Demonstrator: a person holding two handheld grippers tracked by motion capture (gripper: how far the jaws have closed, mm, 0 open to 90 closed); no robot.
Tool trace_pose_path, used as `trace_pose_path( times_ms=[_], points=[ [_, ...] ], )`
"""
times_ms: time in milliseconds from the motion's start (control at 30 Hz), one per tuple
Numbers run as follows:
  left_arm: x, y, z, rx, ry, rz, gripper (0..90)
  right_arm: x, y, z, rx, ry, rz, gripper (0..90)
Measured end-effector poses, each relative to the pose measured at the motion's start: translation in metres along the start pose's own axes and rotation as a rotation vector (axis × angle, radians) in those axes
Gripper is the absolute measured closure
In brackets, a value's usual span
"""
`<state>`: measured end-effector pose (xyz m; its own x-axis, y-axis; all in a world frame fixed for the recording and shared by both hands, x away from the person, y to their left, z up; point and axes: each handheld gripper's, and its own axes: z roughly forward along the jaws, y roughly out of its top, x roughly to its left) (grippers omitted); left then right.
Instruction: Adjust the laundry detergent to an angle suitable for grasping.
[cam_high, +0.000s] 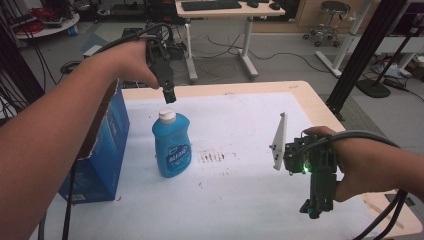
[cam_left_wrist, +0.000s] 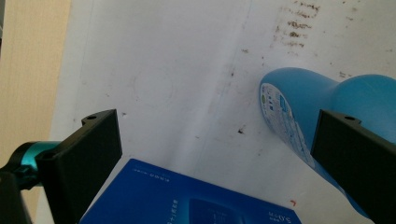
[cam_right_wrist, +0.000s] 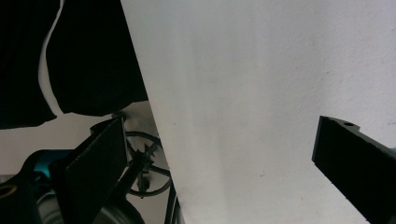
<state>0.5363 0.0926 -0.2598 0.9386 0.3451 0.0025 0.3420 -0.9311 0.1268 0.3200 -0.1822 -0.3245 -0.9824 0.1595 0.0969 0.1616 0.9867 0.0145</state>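
Toward the table's (cam_high: 235, 200) left edge, beside a blue box (cam_high: 102, 145), the blue bottle (cam_high: 171, 144) stands upright — left tongs (cam_high: 170, 94) hang spread just above its white cap (cam_high: 167, 115), seemingly readying a grasp — while right tongs (cam_high: 312, 210), spread and empty, idle near the right edge.

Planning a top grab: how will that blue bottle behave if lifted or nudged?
The blue bottle stands tall and upright, so a high nudge may tip it. Its glossy plastic looks slippery. Its white cap, below the open left gripper, seems the firmer hold.

Blue bottle (cam_high: 172, 145) stands upright beside blue box (cam_high: 99, 150).
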Motion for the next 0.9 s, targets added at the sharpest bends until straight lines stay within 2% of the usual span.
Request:
trace_pose_path(
  times_ms=[267, 400, 667, 900],
  points=[
    [0.0009, 0.0006, 0.0025, -0.009, -0.002, -0.009, 1.8, -0.0018, -0.0034, 0.0019, -0.013, 0.004, -0.006, 2.5],
    [0.004, 0.002, 0.0035, -0.02, -0.006, -0.03, 1.8, -0.0001, -0.0072, 0.0023, -0.014, 0.007, -0.009, 2.5],
    [-0.0011, 0.0024, -0.001, -0.017, 0.004, -0.024, 1.8, 0.0015, -0.0097, -0.0014, -0.023, -0.018, -0.005, 2.5],
    [-0.0052, 0.0015, -0.0025, -0.001, 0.01, -0.017, 1.8, 0.0034, -0.0047, -0.0006, -0.027, -0.018, -0.023, 2.5]
  ],
)
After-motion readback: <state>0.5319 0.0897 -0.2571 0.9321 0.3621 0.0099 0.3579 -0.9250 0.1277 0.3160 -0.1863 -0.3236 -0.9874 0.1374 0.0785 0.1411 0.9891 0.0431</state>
